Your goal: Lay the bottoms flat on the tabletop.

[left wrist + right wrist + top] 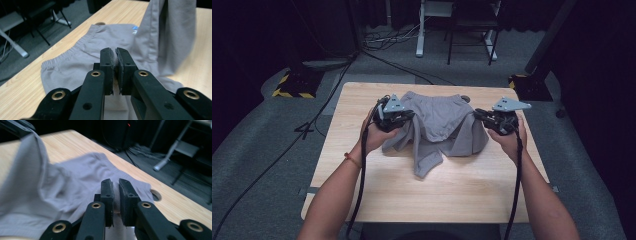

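Note:
A pair of grey shorts [439, 125] lies on the wooden table [362, 165], its elastic waistband at the far side and its legs bunched toward me. My left gripper [404, 116] is shut on a fold of the shorts [82, 62] at their left side, and grey cloth shows pinched between its jaws [115, 53]. At the right side my right gripper [479, 115] is shut on another fold of the shorts [75, 180], with fabric squeezed between its jaws [115, 185]. Both held parts are lifted a little off the table, and cloth hangs down between them.
A round hole [156, 194] sits in the tabletop near the far edge. Cables [287, 145] trail over the grey floor at the left. A white desk leg and a black chair frame [472, 35] stand beyond the table. Bare wood lies in front of the shorts.

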A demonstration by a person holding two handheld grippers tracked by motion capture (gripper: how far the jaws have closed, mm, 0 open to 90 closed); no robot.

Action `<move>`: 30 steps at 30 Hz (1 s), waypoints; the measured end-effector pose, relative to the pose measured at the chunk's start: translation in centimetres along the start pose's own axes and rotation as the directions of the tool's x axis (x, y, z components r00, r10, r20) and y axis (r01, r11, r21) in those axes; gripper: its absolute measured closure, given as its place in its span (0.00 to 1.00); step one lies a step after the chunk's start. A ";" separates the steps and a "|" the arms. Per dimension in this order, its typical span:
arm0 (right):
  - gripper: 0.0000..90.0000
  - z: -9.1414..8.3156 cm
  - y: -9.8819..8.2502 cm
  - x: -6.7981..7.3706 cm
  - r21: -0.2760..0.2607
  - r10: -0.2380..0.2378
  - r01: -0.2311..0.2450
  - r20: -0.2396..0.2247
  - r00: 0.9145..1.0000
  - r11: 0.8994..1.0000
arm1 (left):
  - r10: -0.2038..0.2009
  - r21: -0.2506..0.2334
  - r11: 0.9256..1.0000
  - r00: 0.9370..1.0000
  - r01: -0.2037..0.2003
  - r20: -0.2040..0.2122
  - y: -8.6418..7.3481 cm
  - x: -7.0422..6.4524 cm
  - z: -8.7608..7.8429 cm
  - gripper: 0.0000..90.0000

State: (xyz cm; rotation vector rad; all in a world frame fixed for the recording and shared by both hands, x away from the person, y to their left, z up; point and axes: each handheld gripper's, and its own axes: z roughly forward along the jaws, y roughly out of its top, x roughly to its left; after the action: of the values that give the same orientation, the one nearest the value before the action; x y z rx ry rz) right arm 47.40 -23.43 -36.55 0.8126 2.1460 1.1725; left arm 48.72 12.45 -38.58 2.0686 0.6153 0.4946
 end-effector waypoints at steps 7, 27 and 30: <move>0.68 5.6 -1.8 -1.6 0.168 0.061 -0.070 0.057 0.997 0.983 | -0.041 0.097 0.994 0.999 0.043 -0.020 -0.7 0.4 5.8 0.85; 0.49 4.1 -4.5 13.0 0.142 -0.115 0.196 -0.440 0.891 0.970 | -0.049 0.134 0.990 0.998 0.053 -0.034 -8.0 -2.8 -3.0 0.26; 0.47 5.1 -5.0 15.3 0.158 -0.125 0.230 -0.491 0.862 0.960 | -0.056 0.180 0.982 0.998 0.060 -0.026 -10.1 -3.6 -3.6 0.25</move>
State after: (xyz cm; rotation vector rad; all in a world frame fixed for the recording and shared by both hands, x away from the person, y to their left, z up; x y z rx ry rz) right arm 39.75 -11.77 -45.98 0.4146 2.7229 1.1465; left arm 41.42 17.48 -45.64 2.2112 0.7543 0.4409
